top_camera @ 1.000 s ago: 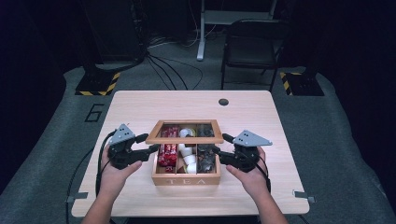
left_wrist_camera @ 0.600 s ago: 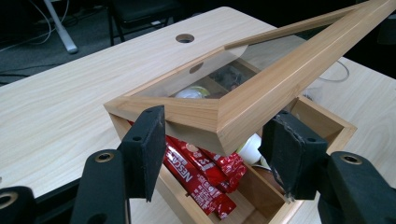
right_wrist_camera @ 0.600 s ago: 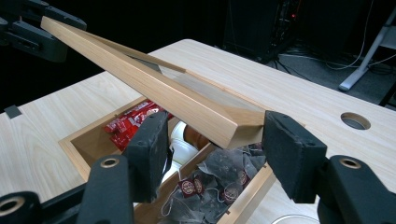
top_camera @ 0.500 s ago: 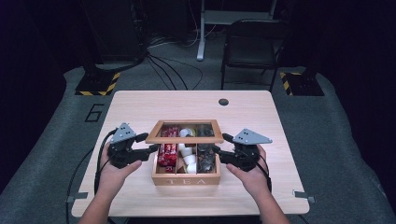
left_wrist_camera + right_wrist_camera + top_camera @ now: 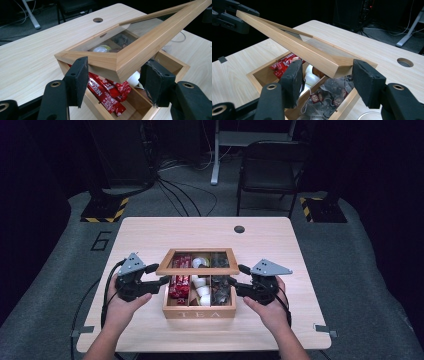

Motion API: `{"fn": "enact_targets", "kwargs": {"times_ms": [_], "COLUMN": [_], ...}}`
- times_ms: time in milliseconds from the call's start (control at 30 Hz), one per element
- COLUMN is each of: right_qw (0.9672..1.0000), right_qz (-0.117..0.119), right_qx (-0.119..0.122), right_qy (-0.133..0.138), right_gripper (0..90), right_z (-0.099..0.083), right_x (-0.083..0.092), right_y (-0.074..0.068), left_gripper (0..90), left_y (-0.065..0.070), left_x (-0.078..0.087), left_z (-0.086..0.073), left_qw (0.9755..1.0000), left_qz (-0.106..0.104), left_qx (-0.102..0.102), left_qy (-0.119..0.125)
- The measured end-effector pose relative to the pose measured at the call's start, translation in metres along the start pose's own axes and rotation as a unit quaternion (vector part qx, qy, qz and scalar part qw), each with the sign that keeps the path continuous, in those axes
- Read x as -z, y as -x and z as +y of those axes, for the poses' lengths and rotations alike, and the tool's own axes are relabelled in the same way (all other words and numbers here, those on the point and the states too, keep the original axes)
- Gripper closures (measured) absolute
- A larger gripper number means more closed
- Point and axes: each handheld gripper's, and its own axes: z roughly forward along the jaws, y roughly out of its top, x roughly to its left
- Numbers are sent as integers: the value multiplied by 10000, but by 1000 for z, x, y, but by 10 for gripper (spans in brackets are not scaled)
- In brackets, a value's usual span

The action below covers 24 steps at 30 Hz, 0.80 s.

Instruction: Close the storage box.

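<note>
1. Your wooden tea box (image 5: 199, 311) sits near the desk's 6 o'clock edge.
2. Its glass-paned lid (image 5: 198, 262) is raised, hinged toward 12 o'clock.
3. Red sachets (image 5: 179, 286) lie at 9 o'clock, white pods (image 5: 201, 288) centre, tea bags (image 5: 220, 290) at 3 o'clock.

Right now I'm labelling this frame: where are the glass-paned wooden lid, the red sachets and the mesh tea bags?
glass-paned wooden lid (image 5: 117, 62), left gripper view, near corner of frame.
red sachets (image 5: 106, 93), left gripper view, middle of the pile.
mesh tea bags (image 5: 329, 96), right gripper view, centre of the heap.

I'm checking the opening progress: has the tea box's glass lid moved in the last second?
Cannot tell: the lid sits over the box back half, much as before.
</note>
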Motion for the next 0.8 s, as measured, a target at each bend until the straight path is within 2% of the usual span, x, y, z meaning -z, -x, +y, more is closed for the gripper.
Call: {"fn": "enact_targets", "kwargs": {"times_ms": [200,333,400,467,600,667,800], "right_qw": [10000,10000,10000,9999,9997,9998,9999], "right_qz": [14,20,53,101,164,155,154], "right_qx": [10,40,40,-65,-123,-90,-52], "right_qy": [-47,-67,-47,55,93,62,-15], "right_gripper": [423,422,423,453,443,443,446], "right_z": [-3,-5,-7,-8,-9,-11,-16], "right_x": [1,1,1,4,4,3,4], "right_y": [-1,-2,-2,-2,-1,-1,-1], "left_gripper": [405,405,406,404,404,403,402], "left_y": [0,2,3,5,6,5,5], "left_x": [2,3,4,3,2,3,3], "left_z": [-5,-8,-9,-11,-16,-17,-17], "left_qw": [9999,9999,9999,9998,9999,9999,10000], "left_qz": [-110,-84,-88,-86,-41,-90,-73], "left_qx": [11,-42,-100,-156,-84,2,-37], "left_qy": [0,63,-15,-83,73,62,38]}}
